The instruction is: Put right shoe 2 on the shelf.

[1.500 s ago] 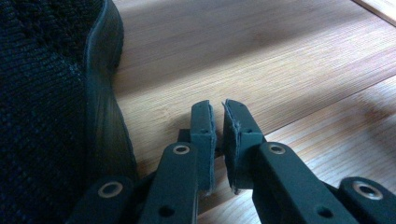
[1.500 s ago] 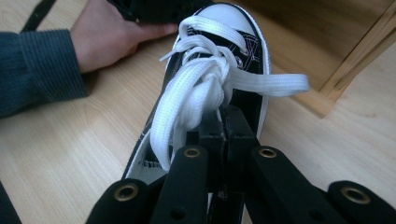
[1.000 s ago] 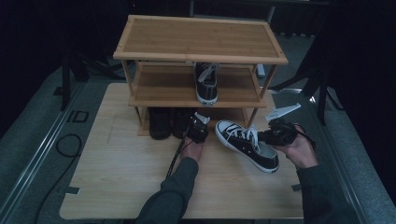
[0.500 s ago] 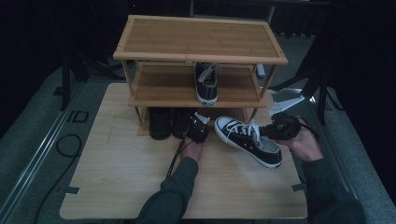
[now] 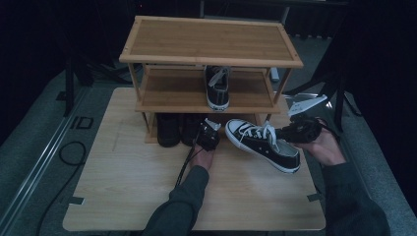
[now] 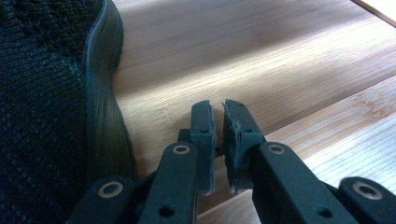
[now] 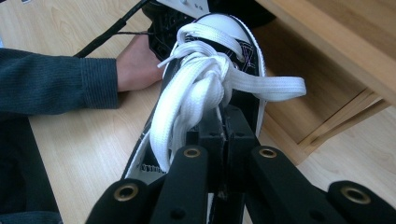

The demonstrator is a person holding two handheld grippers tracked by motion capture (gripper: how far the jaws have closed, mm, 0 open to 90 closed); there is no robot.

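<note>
We hold the black sneaker in our right hand-held gripper, its jaws clenched on the shoe's tongue behind the knotted white laces. The sneaker hangs tilted over the desk, toe toward the wooden shoe rack, just in front of its right side. The rack's middle shelf carries one matching sneaker, toe facing us. The bottom level holds two dark shoes side by side. Our left hand-held gripper rests low at the rack's bottom level beside a dark knit shoe, its jaws nearly pressed together, grasping nothing.
</note>
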